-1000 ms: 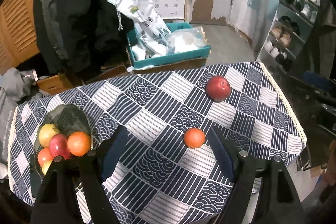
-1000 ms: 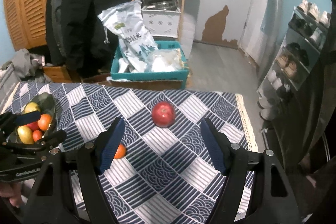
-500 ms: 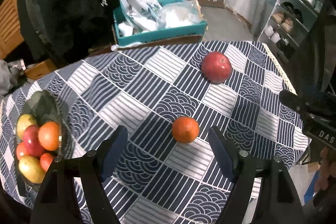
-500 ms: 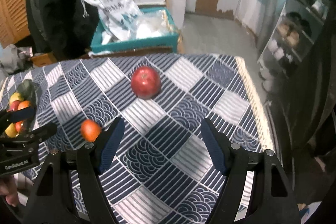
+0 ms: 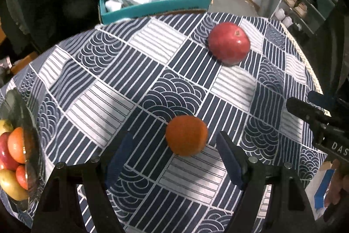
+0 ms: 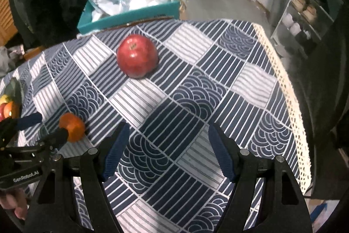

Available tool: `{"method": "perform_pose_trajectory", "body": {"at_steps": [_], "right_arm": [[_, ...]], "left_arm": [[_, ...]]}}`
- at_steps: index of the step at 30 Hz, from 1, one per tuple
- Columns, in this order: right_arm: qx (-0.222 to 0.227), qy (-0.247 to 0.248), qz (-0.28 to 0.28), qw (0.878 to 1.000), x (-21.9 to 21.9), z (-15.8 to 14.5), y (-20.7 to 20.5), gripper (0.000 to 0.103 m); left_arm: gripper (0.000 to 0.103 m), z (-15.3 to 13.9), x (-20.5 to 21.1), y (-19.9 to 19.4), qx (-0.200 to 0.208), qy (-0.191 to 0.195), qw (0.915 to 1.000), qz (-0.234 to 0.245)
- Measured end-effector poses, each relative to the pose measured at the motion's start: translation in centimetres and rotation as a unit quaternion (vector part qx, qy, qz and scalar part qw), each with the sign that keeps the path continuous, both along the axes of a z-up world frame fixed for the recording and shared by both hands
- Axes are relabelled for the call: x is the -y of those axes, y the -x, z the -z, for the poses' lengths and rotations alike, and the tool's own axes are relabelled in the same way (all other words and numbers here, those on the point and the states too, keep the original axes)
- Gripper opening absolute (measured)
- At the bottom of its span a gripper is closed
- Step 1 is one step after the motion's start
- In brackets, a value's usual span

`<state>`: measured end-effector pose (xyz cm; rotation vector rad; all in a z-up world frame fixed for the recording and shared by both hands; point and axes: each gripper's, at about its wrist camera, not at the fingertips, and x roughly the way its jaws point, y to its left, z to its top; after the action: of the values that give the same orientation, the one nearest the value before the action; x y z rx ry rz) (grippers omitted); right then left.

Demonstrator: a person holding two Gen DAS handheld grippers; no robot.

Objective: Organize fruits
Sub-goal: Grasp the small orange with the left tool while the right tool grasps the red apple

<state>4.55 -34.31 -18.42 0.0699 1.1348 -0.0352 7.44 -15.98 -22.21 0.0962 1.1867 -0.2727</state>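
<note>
**Left gripper brought down over the orange**

Since the earlier frame the left gripper (image 5: 174, 156) has been lowered and advanced, so that the orange (image 5: 186, 135) now lies just ahead of its fingertips, between them; the right gripper (image 6: 165, 150) has likewise been carried closer to the desk (image 6: 240, 84). Both sets of jaws are held wide apart and nothing is gripped. The spread is judged to be kept so that the round fruit can be straddled before closing. The red apple (image 6: 137, 56) is left farther back on the patterned cloth, well apart from the orange. The bowl (image 5: 19, 106) with fruit already gathered is seen at the desk's left edge. No obstacle is seen between orange and bowl. A teal box (image 6: 130, 12) of bags is seen beyond the desk.
</note>
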Motion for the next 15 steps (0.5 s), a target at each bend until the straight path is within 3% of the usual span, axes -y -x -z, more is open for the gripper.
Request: {"method": "perform_pose_trajectory", "body": {"at_steps": [11,15], "right_arm": [[-0.02,0.003,-0.007,1.0,-0.4,1.9,-0.7,0.075],[-0.02,-0.001,-0.01,1.0,-0.4,2.0,-1.0,0.075]], "left_arm": [[0.079,2.6,0.8,-1.3,-0.019,-0.007,0.9997,0.009],[0.069,3.4,1.1,-1.5,-0.031,-0.008,0.9993,0.02]]}}
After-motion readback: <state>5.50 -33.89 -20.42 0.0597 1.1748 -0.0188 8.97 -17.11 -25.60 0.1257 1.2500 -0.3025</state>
